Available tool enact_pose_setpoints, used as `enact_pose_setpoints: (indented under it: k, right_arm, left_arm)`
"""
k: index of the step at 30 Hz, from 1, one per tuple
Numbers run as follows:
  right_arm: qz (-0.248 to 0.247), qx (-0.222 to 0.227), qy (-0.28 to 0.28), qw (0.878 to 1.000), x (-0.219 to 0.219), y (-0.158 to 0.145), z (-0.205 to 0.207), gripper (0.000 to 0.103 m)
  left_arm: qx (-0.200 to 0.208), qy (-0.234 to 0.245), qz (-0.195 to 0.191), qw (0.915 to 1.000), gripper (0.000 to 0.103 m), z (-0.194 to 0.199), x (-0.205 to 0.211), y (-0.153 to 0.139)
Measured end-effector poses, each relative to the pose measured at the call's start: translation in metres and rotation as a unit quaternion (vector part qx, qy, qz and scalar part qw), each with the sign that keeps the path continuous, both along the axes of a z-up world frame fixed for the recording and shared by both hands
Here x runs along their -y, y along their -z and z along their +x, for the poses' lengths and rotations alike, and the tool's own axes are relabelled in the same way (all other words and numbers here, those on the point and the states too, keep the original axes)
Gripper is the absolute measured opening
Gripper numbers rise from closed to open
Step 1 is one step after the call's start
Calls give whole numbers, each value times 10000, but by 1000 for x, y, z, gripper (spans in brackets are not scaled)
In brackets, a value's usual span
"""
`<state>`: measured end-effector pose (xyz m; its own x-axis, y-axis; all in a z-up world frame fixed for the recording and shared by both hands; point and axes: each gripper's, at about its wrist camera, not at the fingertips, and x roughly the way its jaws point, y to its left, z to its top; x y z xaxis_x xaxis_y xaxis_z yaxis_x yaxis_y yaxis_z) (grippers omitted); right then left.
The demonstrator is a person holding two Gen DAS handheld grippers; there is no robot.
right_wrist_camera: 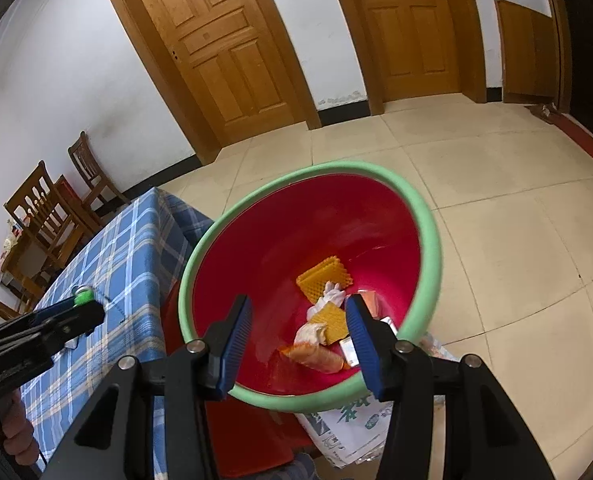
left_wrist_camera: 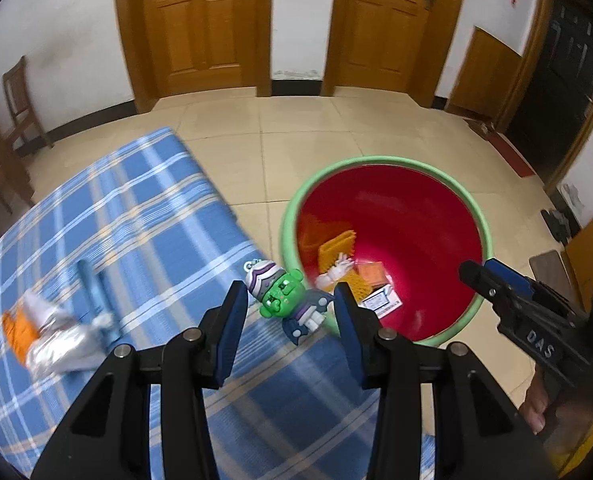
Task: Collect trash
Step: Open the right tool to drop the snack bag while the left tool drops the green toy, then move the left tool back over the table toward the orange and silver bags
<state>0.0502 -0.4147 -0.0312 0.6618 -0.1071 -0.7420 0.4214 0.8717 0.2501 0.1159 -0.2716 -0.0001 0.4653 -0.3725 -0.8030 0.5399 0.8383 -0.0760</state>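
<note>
The left claw (left_wrist_camera: 290,312) hangs over the edge of a table (left_wrist_camera: 144,216) covered in blue checked cloth, its jaws apart and gripping nothing. Just ahead of its fingertips, between them, a green toy figure (left_wrist_camera: 284,298) lies on the cloth at the table's edge. Off to the claw's left lie a crumpled silver and orange wrapper (left_wrist_camera: 46,340) and a blue tube (left_wrist_camera: 96,300). Ahead and to its right stands a red bucket (left_wrist_camera: 412,236) with a green rim, on the floor beside the table. The right claw (right_wrist_camera: 298,330) hovers over that bucket, jaws apart and empty. Below it, at the bucket's bottom, lie yellow ridged pieces (right_wrist_camera: 324,276), white scraps (right_wrist_camera: 330,294) and an orange packet (right_wrist_camera: 316,356).
</note>
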Motion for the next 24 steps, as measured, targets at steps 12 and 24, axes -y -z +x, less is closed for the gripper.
enact_pose_setpoints:
  k: [12,24]
  right_arm:
    - [57,81,401,9991,17,-2,-24,53]
    - [159,115,483,9986,21,-1,-30,53]
  left_arm:
    - [-137,398,110,9991,45,9,52,22]
    - [41,455,92,9989,61,4,55,14]
